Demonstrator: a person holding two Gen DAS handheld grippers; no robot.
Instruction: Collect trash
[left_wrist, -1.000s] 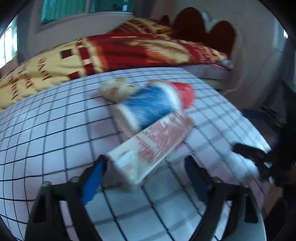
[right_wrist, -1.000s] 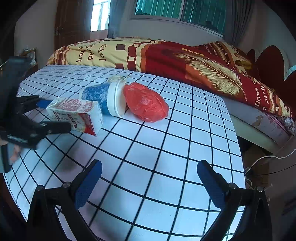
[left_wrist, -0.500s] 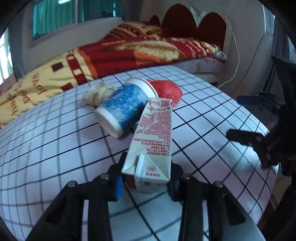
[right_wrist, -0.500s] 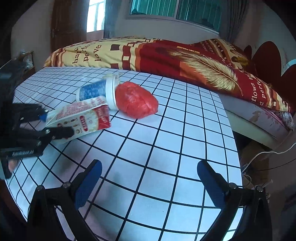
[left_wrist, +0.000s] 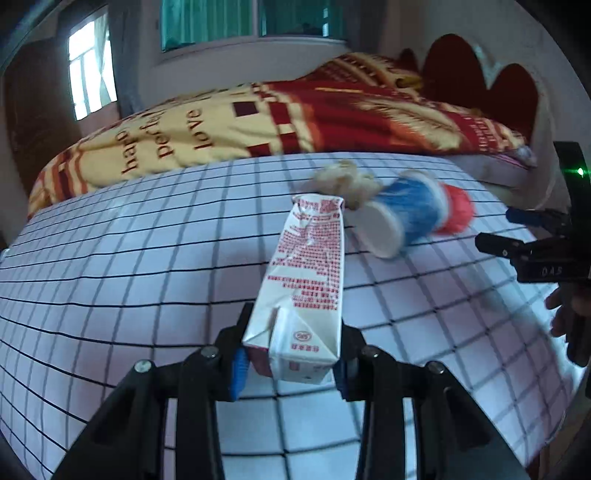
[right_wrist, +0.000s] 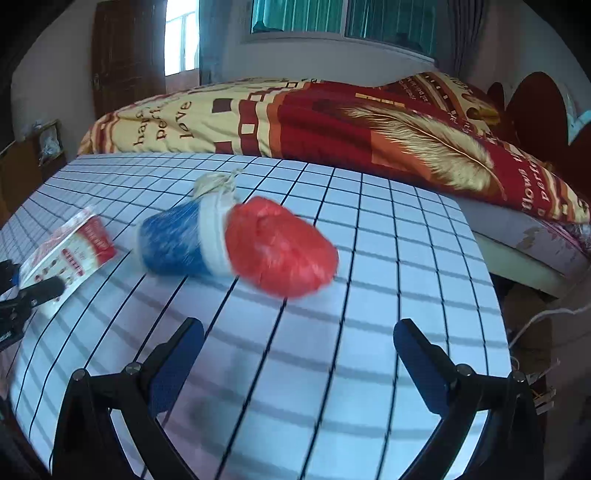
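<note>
**Left tool clamped on carton; right tool open above the bench**

My left tool (left_wrist: 290, 363) has closed its blue pads on the base of the white-and-red milk carton (left_wrist: 306, 280), which points away from me over the gridded bench (left_wrist: 129, 266). Beyond the carton's far end lie a crumpled beige wad (left_wrist: 343, 181), a blue-and-white paper cup (left_wrist: 410, 218) on its side, and a red plastic bag (right_wrist: 280, 247) touching the cup's rim. My right tool (right_wrist: 297, 363) hangs with its fingers wide apart and nothing between them, near the red bag but not touching it. A bed (right_wrist: 369, 125) with a red-and-yellow quilt stands behind the bench.
</note>
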